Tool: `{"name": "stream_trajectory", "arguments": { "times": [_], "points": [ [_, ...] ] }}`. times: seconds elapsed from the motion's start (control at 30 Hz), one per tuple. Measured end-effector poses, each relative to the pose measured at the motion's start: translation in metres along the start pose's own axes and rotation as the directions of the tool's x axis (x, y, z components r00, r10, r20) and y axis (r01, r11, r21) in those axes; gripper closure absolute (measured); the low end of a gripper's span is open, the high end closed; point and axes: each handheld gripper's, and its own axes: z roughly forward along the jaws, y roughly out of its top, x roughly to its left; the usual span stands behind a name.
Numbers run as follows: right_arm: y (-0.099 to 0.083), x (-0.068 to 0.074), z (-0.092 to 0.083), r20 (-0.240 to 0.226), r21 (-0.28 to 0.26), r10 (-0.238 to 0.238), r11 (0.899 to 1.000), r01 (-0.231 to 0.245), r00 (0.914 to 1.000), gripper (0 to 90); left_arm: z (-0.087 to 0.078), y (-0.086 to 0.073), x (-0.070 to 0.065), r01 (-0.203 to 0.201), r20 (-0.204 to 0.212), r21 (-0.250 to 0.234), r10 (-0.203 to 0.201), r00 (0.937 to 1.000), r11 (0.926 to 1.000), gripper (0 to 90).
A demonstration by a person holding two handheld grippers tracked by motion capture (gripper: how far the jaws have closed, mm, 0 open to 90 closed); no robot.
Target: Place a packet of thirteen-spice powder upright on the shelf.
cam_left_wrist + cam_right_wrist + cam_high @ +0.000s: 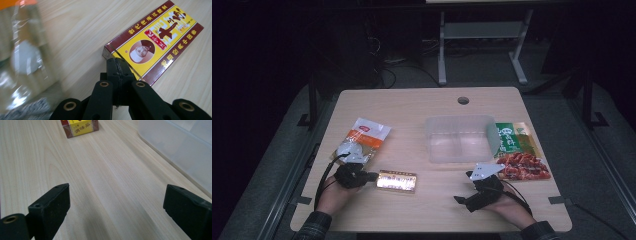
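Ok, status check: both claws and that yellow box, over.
Left claw shut, empty, tips at the near corner of the yellow box. Right claw open, idle over bare table. Box flat, clear bin beyond; nothing between.

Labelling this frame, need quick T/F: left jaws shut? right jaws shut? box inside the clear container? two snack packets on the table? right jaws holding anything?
1. The left gripper has its jaws shut. True; they meet at the near end of the yellow and maroon box.
2. The right gripper is shut. False; its jaws stand wide apart.
3. The box lies inside the clear container. False; it lies on the table, left of it.
4. Two snack packets lie on the table. True: the orange packet and the green packet.
5. The right gripper holds the green packet. False; it holds nothing.
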Motion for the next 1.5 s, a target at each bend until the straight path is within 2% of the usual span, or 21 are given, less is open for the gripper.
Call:
{"name": "stream_trajectory", "arguments": {
  "times": [0.13,0.4,0.57,0.63,0.7,0.9,0.97,1.03,1.07,1.1,1.13,1.2,1.23,1.27,1.3,1.33,1.37,1.4,1.43,1.47,1.5],
  "points": [
    [0.000,0.001,0.000,-0.005,0.002,-0.005,1.000,0.005,1.0000,6.7,0.011,0.012,-0.010,-0.033,0.035,-0.005,0.033,0.9988,0.9995,89.7],
    [0.000,0.001,0.001,-0.018,0.010,-0.015,1.000,0.015,0.9997,7.6,0.026,0.024,-0.027,-0.044,0.102,-0.012,0.045,0.9937,0.9989,89.7],
    [0.000,0.001,0.000,-0.039,0.020,-0.032,0.999,0.033,0.9987,10.2,0.038,0.030,-0.045,-0.073,0.168,-0.014,0.074,0.9830,0.9973,89.7],
    [0.000,0.001,-0.001,-0.044,0.022,-0.028,0.999,0.029,0.9987,10.4,0.040,0.031,-0.049,-0.082,0.176,-0.011,0.083,0.9810,0.9966,89.7],
    [0.000,0.001,-0.001,-0.051,0.028,-0.044,0.999,0.045,0.9978,11.6,0.043,0.034,-0.058,-0.120,0.182,0.001,0.118,0.9762,0.9927,89.6],
    [0.000,0.000,-0.004,-0.070,0.038,-0.050,0.998,0.052,0.9963,15.3,0.040,0.032,-0.058,-0.141,0.169,-0.002,0.139,0.9758,0.9901,89.6],
    [-0.001,-0.002,-0.006,-0.090,0.029,-0.055,0.998,0.058,0.9944,25.9,0.037,0.030,-0.056,-0.157,0.165,-0.004,0.156,0.9740,0.9876,89.4],
    [0.000,-0.004,-0.009,-0.124,0.017,-0.046,0.999,0.049,0.9911,47.4,0.034,0.026,-0.052,-0.174,0.162,-0.013,0.174,0.9713,0.9847,82.8],
    [0.000,-0.004,-0.009,-0.124,0.017,-0.046,0.999,0.049,0.9911,47.4,0.034,0.026,-0.052,-0.174,0.162,-0.013,0.174,0.9713,0.9847,79.1],
    [0.000,-0.005,-0.011,-0.145,0.010,-0.055,0.998,0.057,0.9879,61.8,0.031,0.024,-0.050,-0.188,0.164,-0.027,0.190,0.9680,0.9818,73.7],
    [0.001,-0.006,-0.012,-0.156,0.012,-0.055,0.998,0.058,0.9862,68.5,0.031,0.024,-0.050,-0.188,0.164,-0.027,0.190,0.9680,0.9818,68.3],
    [0.001,-0.007,-0.012,-0.164,0.022,-0.058,0.998,0.062,0.9847,81.0,0.029,0.021,-0.047,-0.217,0.172,-0.047,0.222,0.9597,0.9749,54.8],
    [0.001,-0.007,-0.012,-0.164,0.022,-0.058,0.998,0.062,0.9847,81.0,0.029,0.021,-0.047,-0.217,0.172,-0.047,0.222,0.9597,0.9749,47.7],
    [0.002,-0.007,-0.012,-0.171,0.021,-0.063,0.998,0.067,0.9833,86.5,0.029,0.020,-0.047,-0.235,0.175,-0.056,0.241,0.9546,0.9703,47.7],
    [0.003,-0.009,-0.011,-0.182,0.019,-0.067,0.997,0.072,0.9809,89.9,0.031,0.020,-0.047,-0.273,0.184,-0.056,0.279,0.9426,0.9603,34.1],
    [0.003,-0.009,-0.011,-0.182,0.019,-0.067,0.997,0.072,0.9809,89.9,0.031,0.020,-0.047,-0.273,0.184,-0.056,0.279,0.9426,0.9603,29.9],
    [0.004,-0.009,-0.010,-0.189,0.031,-0.067,0.997,0.074,0.9797,90.0,0.033,0.022,-0.047,-0.298,0.188,-0.040,0.300,0.9352,0.9538,29.9],
    [0.005,-0.010,-0.007,-0.193,0.041,-0.086,0.995,0.095,0.9773,90.0,0.038,0.023,-0.047,-0.325,0.193,-0.035,0.325,0.9256,0.9451,22.6],
    [0.006,-0.010,-0.007,-0.201,0.045,-0.087,0.994,0.098,0.9757,90.0,0.041,0.023,-0.047,-0.332,0.202,-0.044,0.334,0.9208,0.9422,21.0],
    [0.006,-0.011,-0.006,-0.196,0.049,-0.110,0.991,0.122,0.9744,90.0,0.041,0.023,-0.047,-0.332,0.202,-0.044,0.334,0.9208,0.9422,19.8],
    [0.006,-0.011,-0.006,-0.196,0.049,-0.110,0.991,0.122,0.9744,90.0,0.043,0.025,-0.046,-0.341,0.218,-0.041,0.341,0.9142,0.9392,19.8]
  ]
}}
